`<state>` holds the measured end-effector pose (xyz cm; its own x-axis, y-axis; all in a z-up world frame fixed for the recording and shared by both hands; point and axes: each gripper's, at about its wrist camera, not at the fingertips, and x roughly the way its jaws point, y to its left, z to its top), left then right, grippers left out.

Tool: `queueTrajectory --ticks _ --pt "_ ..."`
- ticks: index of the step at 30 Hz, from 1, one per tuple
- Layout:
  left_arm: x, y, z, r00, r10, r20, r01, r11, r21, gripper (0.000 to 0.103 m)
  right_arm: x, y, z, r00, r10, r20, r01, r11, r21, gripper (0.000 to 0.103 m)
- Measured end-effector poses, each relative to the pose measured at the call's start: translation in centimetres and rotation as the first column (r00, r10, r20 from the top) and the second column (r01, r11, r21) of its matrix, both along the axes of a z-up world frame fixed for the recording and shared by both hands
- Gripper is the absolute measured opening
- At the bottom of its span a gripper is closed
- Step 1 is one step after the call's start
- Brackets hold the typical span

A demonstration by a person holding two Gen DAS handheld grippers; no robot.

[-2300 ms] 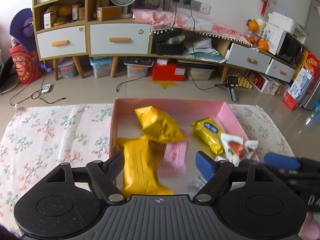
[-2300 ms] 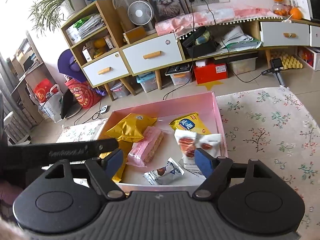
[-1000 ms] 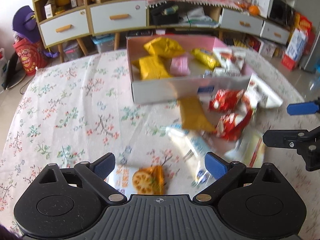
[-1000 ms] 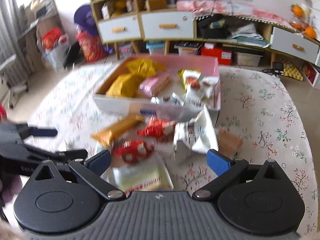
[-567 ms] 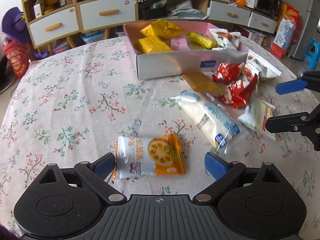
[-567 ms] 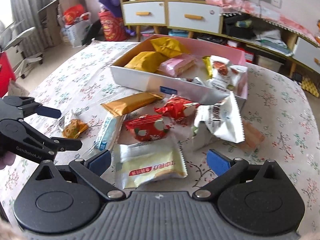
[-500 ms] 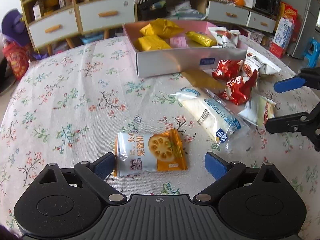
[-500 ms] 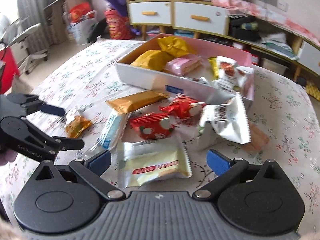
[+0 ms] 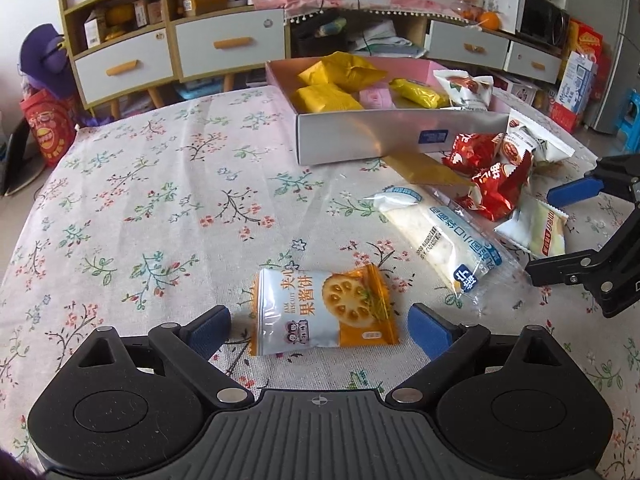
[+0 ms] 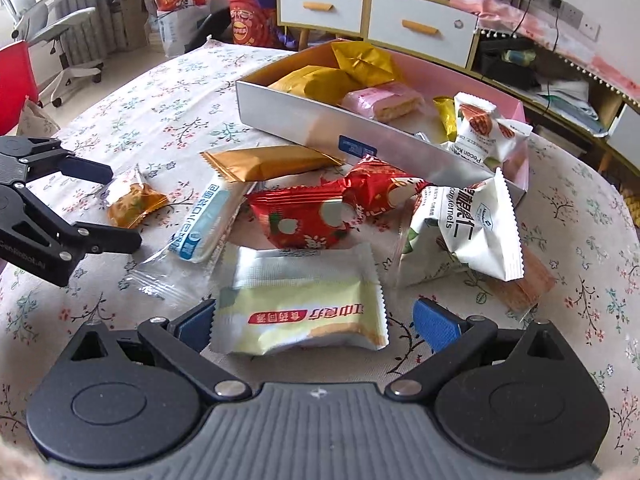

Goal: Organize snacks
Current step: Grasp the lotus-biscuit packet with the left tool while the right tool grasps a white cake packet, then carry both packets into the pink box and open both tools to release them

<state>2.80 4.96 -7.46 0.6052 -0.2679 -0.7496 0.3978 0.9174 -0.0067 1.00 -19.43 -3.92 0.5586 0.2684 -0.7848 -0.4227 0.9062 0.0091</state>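
Note:
A pink-lined box (image 9: pixel 360 136) (image 10: pixel 304 120) on the floral tablecloth holds several yellow, pink and white snack packs. Loose snacks lie in front of it. My left gripper (image 9: pixel 320 328) is open, its jaws on either side of an orange and white jam biscuit packet (image 9: pixel 324 308), which also shows in the right wrist view (image 10: pixel 134 198). My right gripper (image 10: pixel 316 326) is open around a pale yellow and white packet (image 10: pixel 300 312), also seen from the left wrist (image 9: pixel 536 230). Neither packet is lifted.
Between the grippers lie a clear-wrapped long pastry (image 9: pixel 440 240), a gold bar (image 10: pixel 268 162), red packets (image 10: pixel 312 216) and a white pecan packet (image 10: pixel 468 228). Cabinets (image 9: pixel 224 44) stand behind the table. A red chair (image 10: pixel 16 80) is at the left.
Both grippers pulled back from over the box and came down low over the table near the loose snacks. In the last half second each crept closer to its packet.

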Motion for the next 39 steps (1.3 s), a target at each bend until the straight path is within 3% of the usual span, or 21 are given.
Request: queueTrajectory --ticks 7,14,17,18,20,39 --pt "0.2 -0.4 0.4 1.000 0.009 -0.004 -0.009 1.000 0.005 0.077 0.5 0.1 0.0 1.000 0.000 -0.006 0.000 1.000 0.023 0.099" --pt "0.1 -0.9 0.8 1.000 0.007 -0.009 -0.007 1.000 0.011 0.060 0.8 0.3 0.2 1.000 -0.002 -0.008 0.002 0.999 0.040 0.083" --pt "-0.1 -1.1 0.9 1.000 0.008 -0.006 -0.008 1.000 0.017 0.058 0.8 0.3 0.5 1.000 -0.002 -0.001 0.002 0.999 0.037 0.076" --pt "-0.2 -1.1 0.9 1.000 0.006 -0.006 -0.006 1.000 0.017 0.057 0.8 0.3 0.7 1.000 0.000 0.002 -0.001 0.999 0.040 0.068" --pt "-0.3 -1.2 1.0 1.000 0.001 -0.002 -0.001 1.000 0.021 0.056 0.9 0.3 0.9 1.000 -0.003 -0.004 0.003 0.999 0.042 0.066" --pt "0.0 -1.1 3.3 1.000 0.007 -0.009 -0.008 0.999 -0.044 0.056 0.3 -0.8 3.6 1.000 0.001 -0.006 -0.001 0.994 0.105 0.064"
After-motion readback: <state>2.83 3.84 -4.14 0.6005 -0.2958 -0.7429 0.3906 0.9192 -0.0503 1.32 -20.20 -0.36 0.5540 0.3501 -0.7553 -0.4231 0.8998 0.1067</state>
